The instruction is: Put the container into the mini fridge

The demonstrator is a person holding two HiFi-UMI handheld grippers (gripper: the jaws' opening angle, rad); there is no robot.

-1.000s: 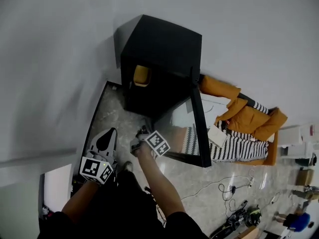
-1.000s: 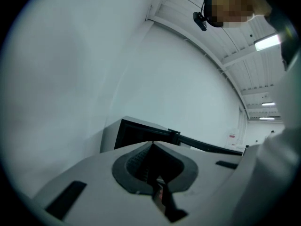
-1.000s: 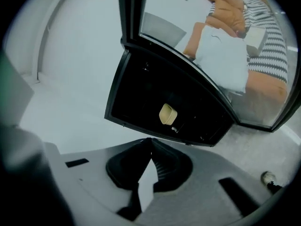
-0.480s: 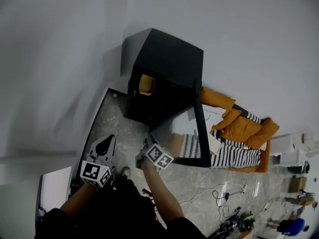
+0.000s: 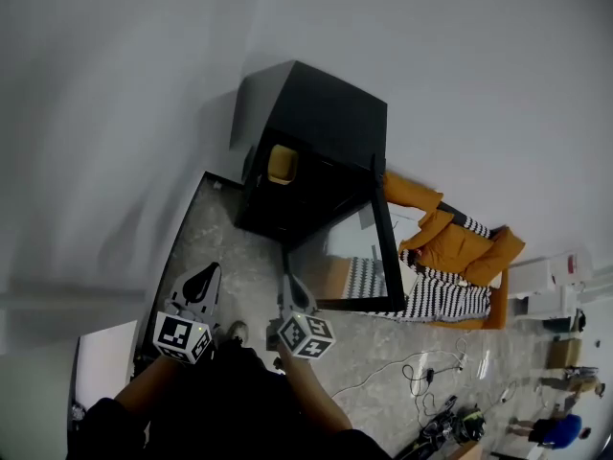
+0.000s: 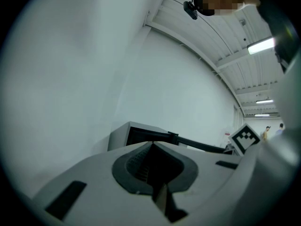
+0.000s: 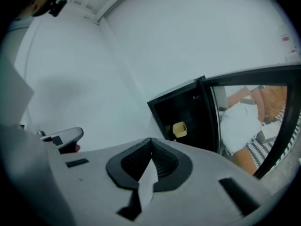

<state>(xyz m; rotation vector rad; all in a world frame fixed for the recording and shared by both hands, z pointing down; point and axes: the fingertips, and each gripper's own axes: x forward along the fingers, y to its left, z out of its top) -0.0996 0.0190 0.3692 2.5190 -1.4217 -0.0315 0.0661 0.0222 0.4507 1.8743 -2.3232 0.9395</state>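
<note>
Container [image 5: 279, 164] inside open mini fridge [image 5: 326, 113]

A white wall [image 5: 431, 46] meets marbled floor [image 5: 218, 249], orange sofa [image 5: 452, 243] nearby.

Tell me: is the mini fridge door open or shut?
Open. The door stands wide from the mini fridge, and the yellow container shows inside.

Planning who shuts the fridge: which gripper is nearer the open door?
Right. The right gripper is just short of the door, apart from it; the left gripper is farther left, beyond the right one.
</note>
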